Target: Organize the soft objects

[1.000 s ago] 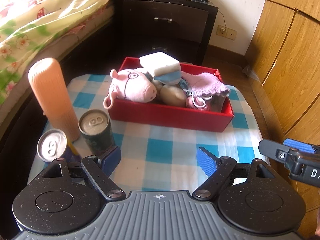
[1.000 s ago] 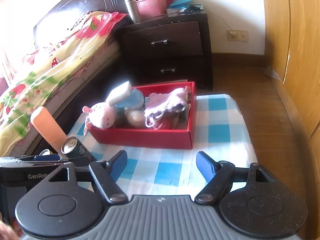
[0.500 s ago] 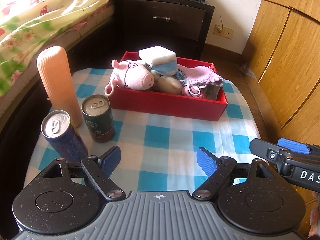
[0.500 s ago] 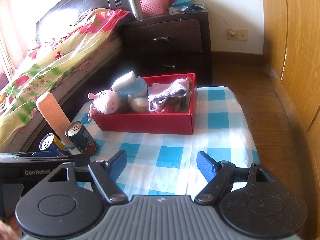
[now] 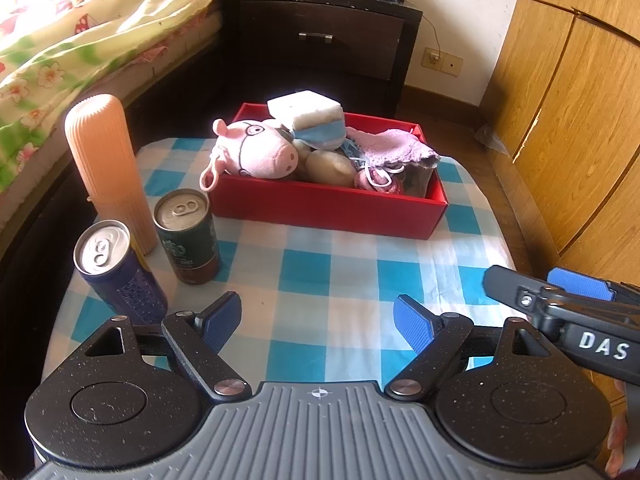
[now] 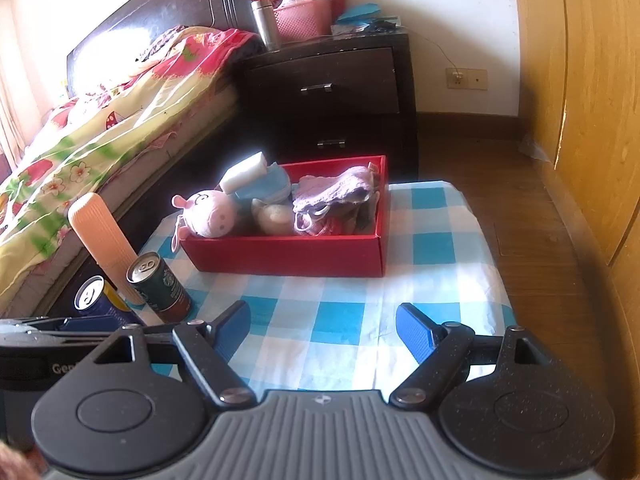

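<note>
While hovering low over the checked tabletop, left hand-held gripper spread, empty; right hand-held gripper opening, empty. Box of soft toys at twelve o'clock, long axis crosswise, about equally near both.

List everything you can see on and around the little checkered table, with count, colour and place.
box: one, red, far end of checkered cloth
pig plush: one, pink, box's left end
sponge: one, white, atop pile
purple cloth: one, box's right end
cans: two, green and blue, table's left
ribbed cylinder: one, peach, behind cans
nightstand: one, dark, beyond table
left gripper: open, empty
right gripper: opening, empty
</note>
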Action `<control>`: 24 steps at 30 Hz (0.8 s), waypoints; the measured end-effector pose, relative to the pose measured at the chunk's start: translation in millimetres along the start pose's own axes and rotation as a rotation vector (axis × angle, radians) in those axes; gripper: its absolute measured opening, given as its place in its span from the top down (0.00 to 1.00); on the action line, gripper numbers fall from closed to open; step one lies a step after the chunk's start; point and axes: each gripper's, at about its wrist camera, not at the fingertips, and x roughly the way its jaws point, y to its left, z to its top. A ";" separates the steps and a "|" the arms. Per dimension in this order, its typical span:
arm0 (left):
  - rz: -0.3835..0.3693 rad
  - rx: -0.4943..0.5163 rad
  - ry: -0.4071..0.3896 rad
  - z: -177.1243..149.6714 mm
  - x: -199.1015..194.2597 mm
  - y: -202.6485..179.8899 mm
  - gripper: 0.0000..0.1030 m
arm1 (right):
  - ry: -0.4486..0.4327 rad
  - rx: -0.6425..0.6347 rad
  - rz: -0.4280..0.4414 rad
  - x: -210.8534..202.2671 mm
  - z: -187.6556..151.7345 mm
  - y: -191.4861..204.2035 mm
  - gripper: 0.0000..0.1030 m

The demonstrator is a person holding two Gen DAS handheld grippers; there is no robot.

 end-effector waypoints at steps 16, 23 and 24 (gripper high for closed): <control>0.006 -0.041 0.003 0.5 1.6 2.3 0.25 | -0.009 0.013 -0.020 3.3 -2.9 2.6 0.42; 0.000 -0.042 0.004 0.3 2.1 2.3 0.23 | -0.004 0.019 -0.023 4.1 -2.6 0.9 0.41; 0.000 -0.044 0.006 0.4 2.3 2.4 0.23 | -0.003 0.020 -0.023 4.2 -2.5 0.5 0.41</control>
